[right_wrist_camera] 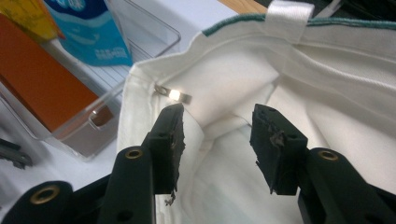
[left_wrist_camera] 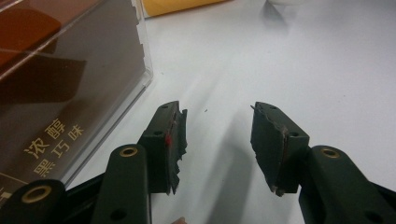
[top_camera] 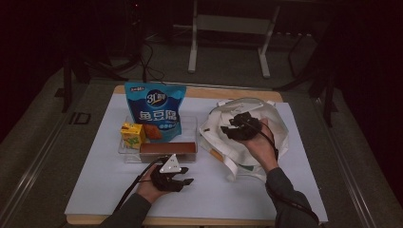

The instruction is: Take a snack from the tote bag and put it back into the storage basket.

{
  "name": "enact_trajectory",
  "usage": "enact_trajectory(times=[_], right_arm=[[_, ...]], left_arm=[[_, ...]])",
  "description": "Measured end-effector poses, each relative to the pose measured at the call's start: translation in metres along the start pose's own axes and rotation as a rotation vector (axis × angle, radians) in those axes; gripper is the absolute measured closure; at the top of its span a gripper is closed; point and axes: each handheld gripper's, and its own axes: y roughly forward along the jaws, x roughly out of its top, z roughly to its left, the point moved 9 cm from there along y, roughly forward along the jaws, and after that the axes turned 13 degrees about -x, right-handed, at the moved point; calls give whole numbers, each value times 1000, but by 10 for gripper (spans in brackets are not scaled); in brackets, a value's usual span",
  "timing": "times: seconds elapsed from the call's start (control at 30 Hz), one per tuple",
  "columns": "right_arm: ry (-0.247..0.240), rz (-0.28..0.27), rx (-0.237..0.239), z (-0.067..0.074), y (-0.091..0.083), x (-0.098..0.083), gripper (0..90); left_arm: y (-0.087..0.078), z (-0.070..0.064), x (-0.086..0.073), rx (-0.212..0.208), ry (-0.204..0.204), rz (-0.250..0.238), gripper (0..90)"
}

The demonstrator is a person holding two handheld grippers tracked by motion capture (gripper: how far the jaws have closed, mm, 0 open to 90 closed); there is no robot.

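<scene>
right gripper view: right gripper (right_wrist_camera: 217, 140) gapes over tote bag (right_wrist_camera: 345, 93).

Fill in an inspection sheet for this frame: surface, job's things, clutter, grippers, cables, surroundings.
Surface: white sheet over a wooden table.
Job's things: white tote bag lying with its mouth open; clear tray holding a blue snack pouch, yellow carton and brown box.
Clutter: nothing seen.
Grippers: left gripper open above the bare sheet beside the tray; right gripper open at the bag's mouth, nothing between its jaws.
Cables: one trails from each gripper.
Surroundings: dark floor, white stand legs, floor cables.
</scene>
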Motion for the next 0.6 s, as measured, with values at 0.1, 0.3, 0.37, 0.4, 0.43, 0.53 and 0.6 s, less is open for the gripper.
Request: enact_trajectory(times=[0.1, 0.3, 0.37, 0.4, 0.43, 0.53, 0.6], right_arm=[[3, 5, -4, -3, 0, -3, 532], [-5, 31, -28, -10, 1, -11, 523], [2, 32, -32, -13, 1, -14, 522], [7, 33, -32, -14, 0, -15, 521], [10, 35, -36, -16, 0, -16, 519], [9, 43, -48, -21, -1, -20, 514], [10, 50, -54, -24, -1, -24, 514]], left_arm=[[0, 0, 0, 0, 0, 0, 525], [0, 0, 0, -1, 0, 0, 524], [0, 0, 0, -1, 0, -1, 524], [0, 0, 0, -1, 0, 0, 524], [0, 0, 0, -2, 0, 0, 524], [0, 0, 0, -3, 0, -1, 524], [0, 0, 0, -3, 1, -1, 524]])
